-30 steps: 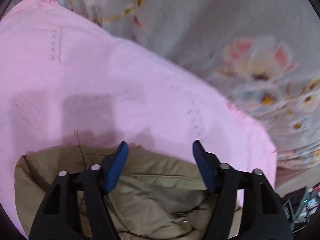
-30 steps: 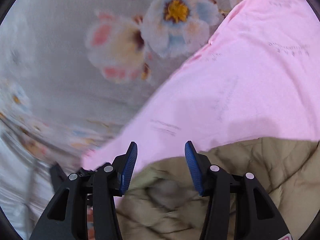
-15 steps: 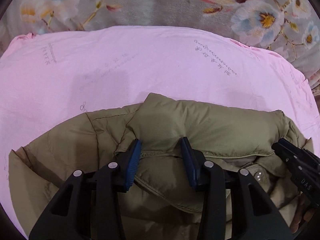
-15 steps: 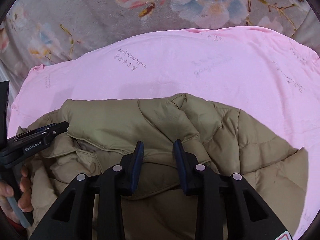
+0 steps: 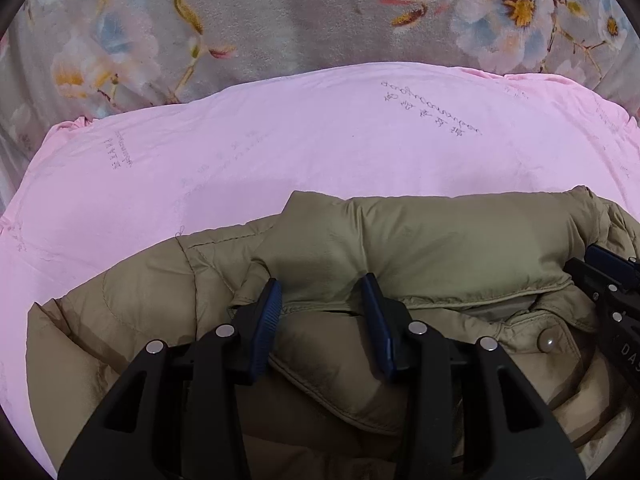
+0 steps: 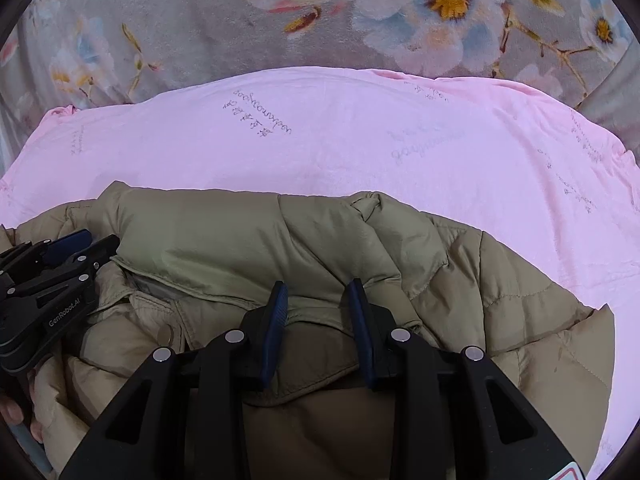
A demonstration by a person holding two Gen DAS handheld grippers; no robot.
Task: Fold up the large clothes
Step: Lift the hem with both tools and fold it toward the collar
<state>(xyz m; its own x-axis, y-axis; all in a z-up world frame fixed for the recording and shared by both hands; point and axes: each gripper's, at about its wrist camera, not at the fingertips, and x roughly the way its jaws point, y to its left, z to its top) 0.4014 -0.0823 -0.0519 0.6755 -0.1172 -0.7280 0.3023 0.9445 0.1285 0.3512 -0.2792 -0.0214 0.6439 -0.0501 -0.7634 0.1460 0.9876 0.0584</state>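
**Both grippers clamped on the jacket collar**

I see a floral blanket (image 5: 280,32) under a pink sheet (image 5: 280,152). My khaki puffer jacket (image 5: 420,240) lies on the sheet at six o'clock. My left gripper (image 5: 322,300) pinches its collar; my right gripper (image 6: 318,300) pinches it too. Both just closed.

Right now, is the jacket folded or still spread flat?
Neither cleanly: the jacket lies bunched on the pink sheet, its collar rolled over, seams crumpled, no neat fold. The left gripper and right gripper both pinch the collar edge.
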